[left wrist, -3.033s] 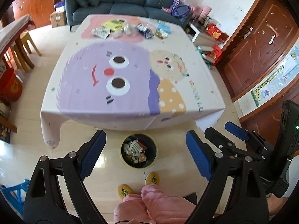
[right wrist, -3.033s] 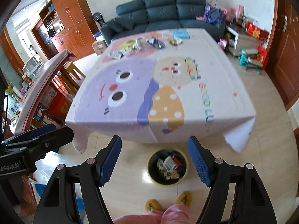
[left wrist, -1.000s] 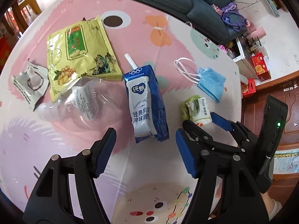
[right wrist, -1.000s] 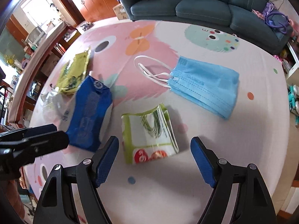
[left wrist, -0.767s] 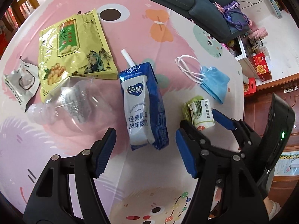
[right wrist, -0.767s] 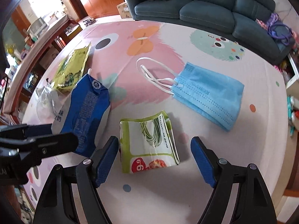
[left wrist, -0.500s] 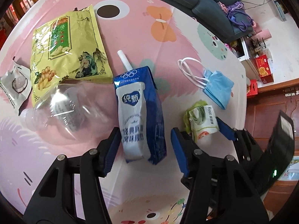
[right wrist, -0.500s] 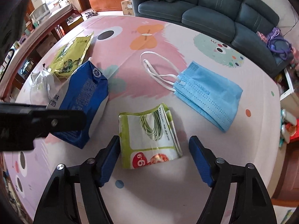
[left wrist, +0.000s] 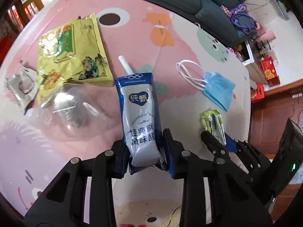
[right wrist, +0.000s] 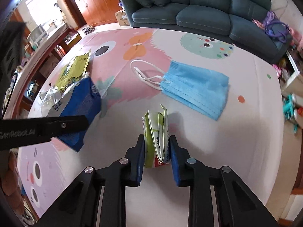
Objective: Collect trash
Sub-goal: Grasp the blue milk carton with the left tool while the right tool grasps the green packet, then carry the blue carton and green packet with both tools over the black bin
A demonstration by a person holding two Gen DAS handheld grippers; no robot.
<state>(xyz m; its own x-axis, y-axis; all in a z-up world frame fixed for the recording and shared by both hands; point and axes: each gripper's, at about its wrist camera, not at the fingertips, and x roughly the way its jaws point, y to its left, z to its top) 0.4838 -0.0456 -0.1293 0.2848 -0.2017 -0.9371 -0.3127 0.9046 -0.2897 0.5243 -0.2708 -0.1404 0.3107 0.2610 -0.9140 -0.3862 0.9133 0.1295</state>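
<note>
Left wrist: left hand-held gripper pinches yogurt pouch (mid-table).

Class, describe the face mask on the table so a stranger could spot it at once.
On the cartoon-printed tablecloth, look toward the sofa side, beyond the folded green wrapper. The face mask lies flat there: the only pale blue pleated cloth, with white ear loops.

Right gripper, lower centre of frame: blue-padded jaws pinched against a folded green-and-white paper wrapper, standing on edge. Blue pleated face mask with white ear loops lies flat upper right of it, apart. Blue-and-white yogurt pouch at left, partly behind the black left gripper. Yellow-green foil snack bag beyond. Pink cartoon-print tablecloth underneath; dark teal sofa at top.
</note>
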